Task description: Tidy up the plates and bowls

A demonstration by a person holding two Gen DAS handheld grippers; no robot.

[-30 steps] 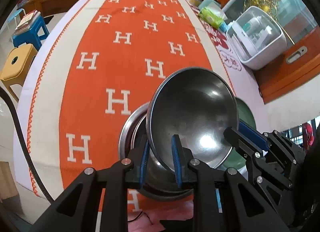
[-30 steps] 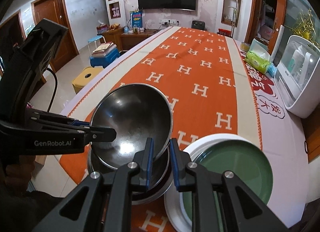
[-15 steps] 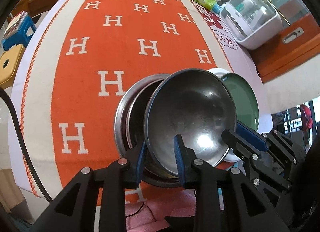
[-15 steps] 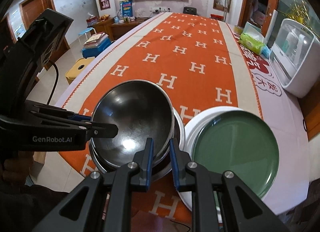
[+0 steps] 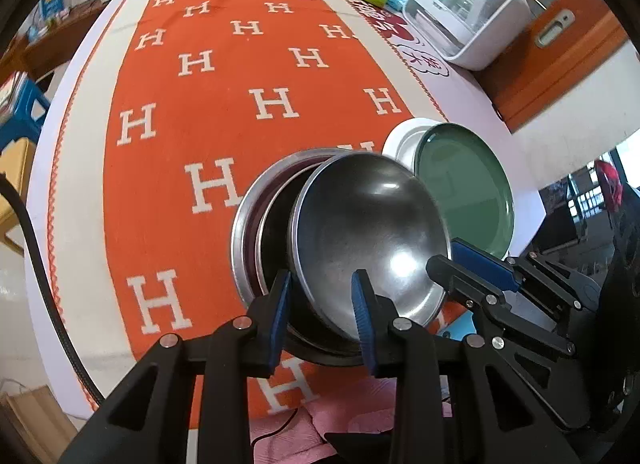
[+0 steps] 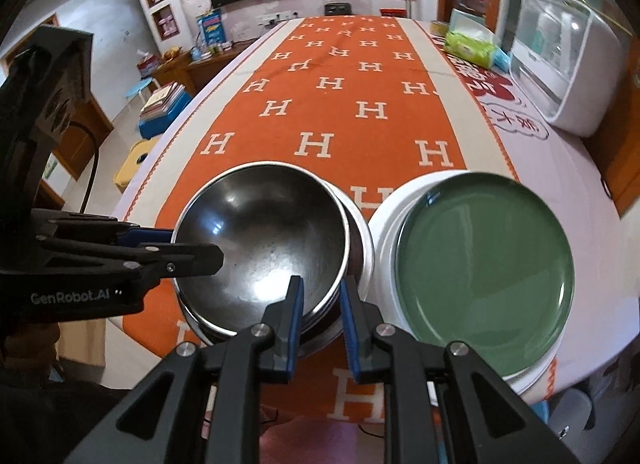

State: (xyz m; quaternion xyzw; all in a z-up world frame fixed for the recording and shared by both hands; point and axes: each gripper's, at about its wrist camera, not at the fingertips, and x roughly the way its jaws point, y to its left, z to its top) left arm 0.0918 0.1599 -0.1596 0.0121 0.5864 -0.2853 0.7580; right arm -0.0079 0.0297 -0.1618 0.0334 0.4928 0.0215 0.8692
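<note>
Steel bowl tipped steeply earlier — came down, settled lower into bowl stack. Left gripper jaws opening, pads off rim. Green plate came into fuller view.

The orange cloth on the table has a big white letter "H" printed on it again and again, in rows. On the side of the left gripper, white letters say "GenRobot.AI". Near the right edge of the table there are big Chinese signs in a white cloud shape, too bent to read well.
</note>
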